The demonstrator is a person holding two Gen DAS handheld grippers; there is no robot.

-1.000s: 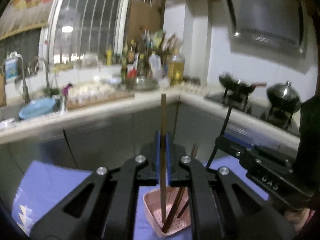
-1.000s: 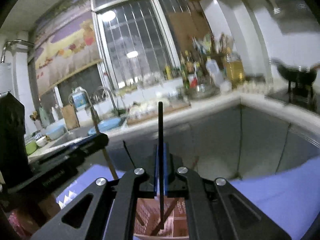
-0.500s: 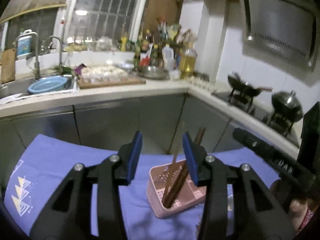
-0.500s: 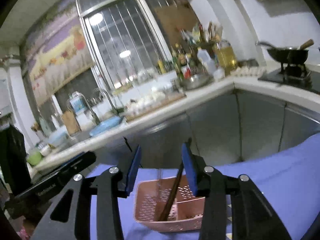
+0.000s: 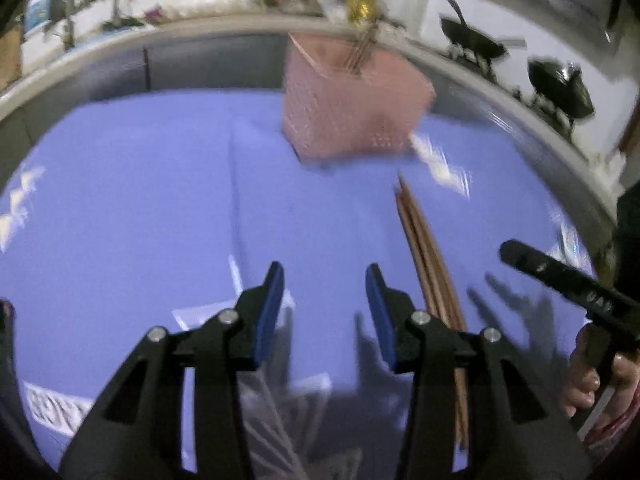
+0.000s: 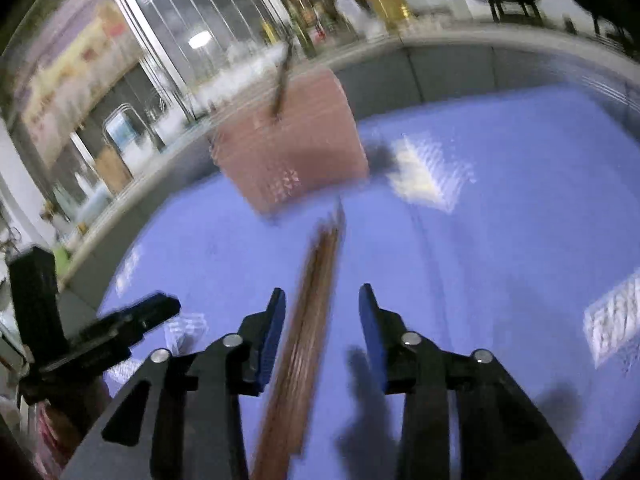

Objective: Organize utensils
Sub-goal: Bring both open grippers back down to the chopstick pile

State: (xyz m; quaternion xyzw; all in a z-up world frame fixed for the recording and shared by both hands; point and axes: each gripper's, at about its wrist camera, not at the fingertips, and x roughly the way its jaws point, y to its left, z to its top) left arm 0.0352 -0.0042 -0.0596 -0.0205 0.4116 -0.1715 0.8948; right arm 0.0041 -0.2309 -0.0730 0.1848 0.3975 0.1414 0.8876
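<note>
**Hovering over the chopsticks, both tongs empty**

Hanging above the blue tabletop (image 5: 120,200), the left tongs (image 5: 325,312) are released, blue pads apart, only cloth showing in the gap. A bundle of brown chopsticks (image 5: 428,264) lies flat on the cloth just off their right finger, at about 2 o'clock from the tips, running from near the basket back under that finger. The pink basket (image 5: 352,108) stands upright at 12 o'clock, a few chopsticks poking out of its top; the picture is blurred, so I can't count them. At 3 o'clock a hand (image 5: 592,376) grips the other black tool.

Over to the right wrist view: the right tongs (image 6: 322,320) are closing, and the chopsticks (image 6: 308,320) lie lengthwise in the gap, nearer the left pad. The pads don't appear to press on them, though the blur makes it hard to say. The basket (image 6: 292,144) sits at 12 o'clock, just beyond the far tips of the bundle, a dark stick leaning out of it. At 9 o'clock the left tool shows, black, low over the cloth.
</note>
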